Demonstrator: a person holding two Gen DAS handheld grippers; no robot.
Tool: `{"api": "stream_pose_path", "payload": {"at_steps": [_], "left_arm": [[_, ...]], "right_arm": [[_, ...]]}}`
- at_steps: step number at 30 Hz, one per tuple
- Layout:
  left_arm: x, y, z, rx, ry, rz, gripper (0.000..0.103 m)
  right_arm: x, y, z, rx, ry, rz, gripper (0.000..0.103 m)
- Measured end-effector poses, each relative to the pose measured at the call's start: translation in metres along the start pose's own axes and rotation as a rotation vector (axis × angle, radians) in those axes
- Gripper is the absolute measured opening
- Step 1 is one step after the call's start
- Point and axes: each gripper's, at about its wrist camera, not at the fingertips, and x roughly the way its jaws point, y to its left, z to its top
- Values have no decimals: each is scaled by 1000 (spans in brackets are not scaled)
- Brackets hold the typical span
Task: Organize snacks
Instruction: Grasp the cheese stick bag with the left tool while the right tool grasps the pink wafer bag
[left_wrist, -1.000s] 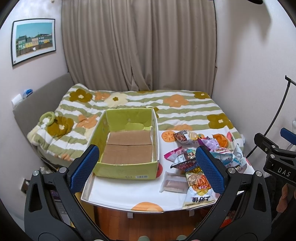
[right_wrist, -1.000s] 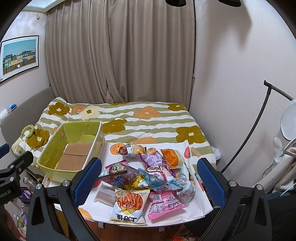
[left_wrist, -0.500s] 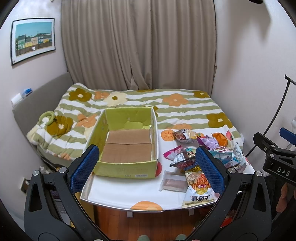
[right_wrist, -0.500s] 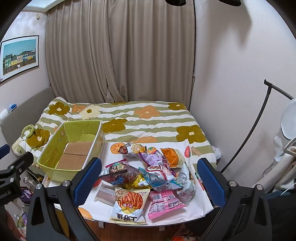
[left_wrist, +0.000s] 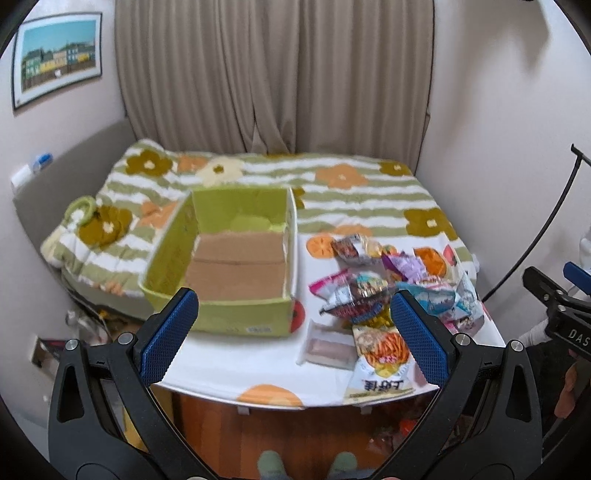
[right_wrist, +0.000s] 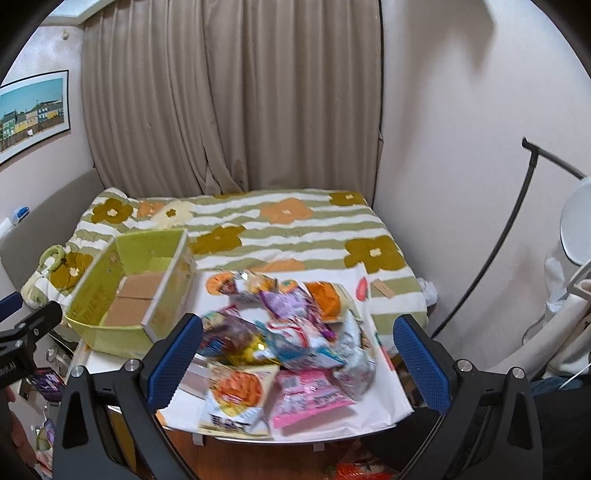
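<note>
1. Green cardboard box (left_wrist: 229, 273): stands on the left part of the worktop (left_wrist: 229, 365), open top up, nothing inside but its brown flaps. Judged to be the receiving container, set just beside the snacks so transfers are short.
2. Snack pile (right_wrist: 291, 332): loose packets heaped on the right part of the worktop, overlapping one another, all outside the box. Sorting judged not yet begun.
3. Orange-print chip bag (right_wrist: 236, 398): nearest the front edge, lying flat, partly under the heap's edge. Judged the easiest first pick, being unburied.
4. Pink packet (right_wrist: 314, 397): flat, touching the chip bag's right side at the front edge.
5. Clear-wrapped pale packet (left_wrist: 328, 347): lies between the box and the heap, apart from the box wall.
6. Left tool (left_wrist: 295, 332): fingers spread wide, holding nothing, above the front edge facing box and heap.
7. Right tool (right_wrist: 297, 354): fingers spread wide, empty, framing the heap; judged positioned to descend on a front packet.
8. Bed with flowered striped cover (right_wrist: 295, 225): behind the worktop, carrying no snacks.
</note>
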Motion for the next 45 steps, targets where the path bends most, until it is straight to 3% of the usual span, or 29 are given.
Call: {"api": "stream_pose_path", "payload": {"at_steps": [6,10,15,16,17,19,31,42,45], "left_arm": [[42,-33,-31,-29,121,-39,103],[72,-55,-55,-20,188,-66,103],[114,-87,-86,10,282,-108,103],[119,-91,-89,16,295,-115,103],[127,-98,-94,24,312,-127,103],[142,-108,-103,44,335,-143,103],[203,-131,-134,158,416,-193,102],[235,-138,-127,203,443,-191,89],[231,-139,-125,209,439,-192,84]], "right_arm": [[34,-36,-32,64,176,74,103],[67,-48,-53,94,176,147,103],[104,-51,-78,109,273,213,103],[109,-53,-82,99,293,206,103],[108,-69,-82,33,352,133,103],[120,-71,-91,34,381,135,103],[176,-50,-107,7,386,202,103],[215,-28,-113,55,441,244,102],[223,-24,-115,54,462,249,97]]}}
